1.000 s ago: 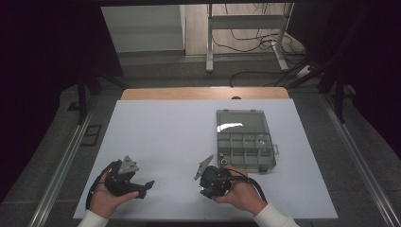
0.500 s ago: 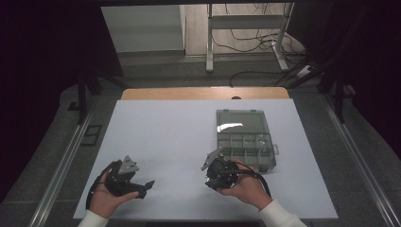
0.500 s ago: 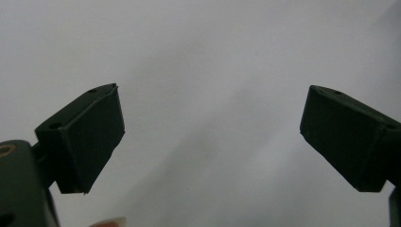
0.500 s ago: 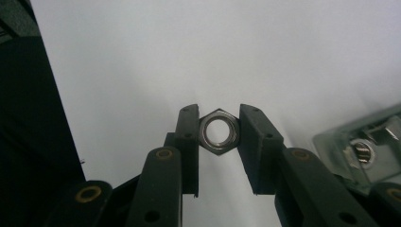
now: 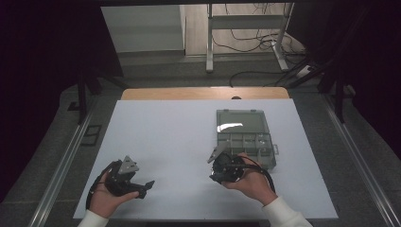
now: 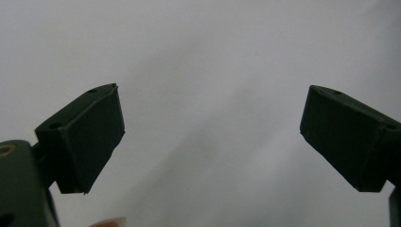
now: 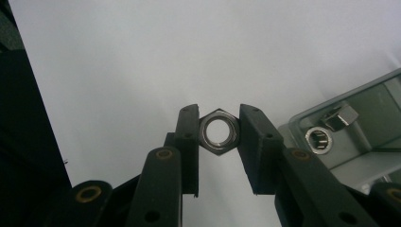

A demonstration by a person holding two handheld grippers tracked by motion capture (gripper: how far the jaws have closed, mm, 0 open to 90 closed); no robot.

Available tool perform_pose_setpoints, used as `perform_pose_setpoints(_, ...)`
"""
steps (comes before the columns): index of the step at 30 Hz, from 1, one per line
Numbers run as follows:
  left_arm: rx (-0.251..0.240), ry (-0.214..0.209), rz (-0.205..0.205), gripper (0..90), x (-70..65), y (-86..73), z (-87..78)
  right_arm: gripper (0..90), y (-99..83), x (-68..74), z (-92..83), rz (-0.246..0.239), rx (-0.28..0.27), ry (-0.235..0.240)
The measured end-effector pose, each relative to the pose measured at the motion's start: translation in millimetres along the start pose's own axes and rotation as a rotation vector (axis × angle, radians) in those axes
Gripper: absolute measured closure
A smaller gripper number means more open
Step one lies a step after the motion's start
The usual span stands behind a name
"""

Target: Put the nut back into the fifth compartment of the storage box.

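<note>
- The white table sheet bears a grey plastic compartment box, lid open, at four o'clock of centre.
- The right gripper, at seven o'clock of the box, clamps a silver hexagonal steel nut by opposite flats, bore facing its camera.
- The left gripper, at seven o'clock on the sheet, gapes wide, empty.

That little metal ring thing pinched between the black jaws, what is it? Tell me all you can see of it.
It is a hex nut: six flat sides, a round hole through the middle, shiny grey metal with a bright inner rim. The right gripper is shut on it, one black pad on each of two opposite flats, so the hole faces the camera. It hangs above the white table, touching nothing but the pads. Close beside it is the open grey parts box, which holds other metal pieces.
</note>
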State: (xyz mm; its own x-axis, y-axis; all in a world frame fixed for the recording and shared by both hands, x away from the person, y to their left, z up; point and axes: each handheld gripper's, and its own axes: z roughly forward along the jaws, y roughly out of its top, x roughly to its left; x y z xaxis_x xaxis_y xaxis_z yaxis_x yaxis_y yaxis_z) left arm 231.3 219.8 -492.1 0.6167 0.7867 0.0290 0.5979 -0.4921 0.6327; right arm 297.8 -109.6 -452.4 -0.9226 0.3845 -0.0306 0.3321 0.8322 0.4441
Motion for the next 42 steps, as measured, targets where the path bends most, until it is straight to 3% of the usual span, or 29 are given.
perform_pose_setpoints(22,0.007,-0.001,0.007,7.4,-0.9,0.1,1.5,69.9,-9.1,-27.2,-13.7,0.077,-0.037,-0.035)
perform_pose_setpoints(42,0.013,0.001,0.01,7.5,-1.2,-0.2,2.3,69.9,-13.8,-50.5,-14.2,0.15,-0.055,-0.085)
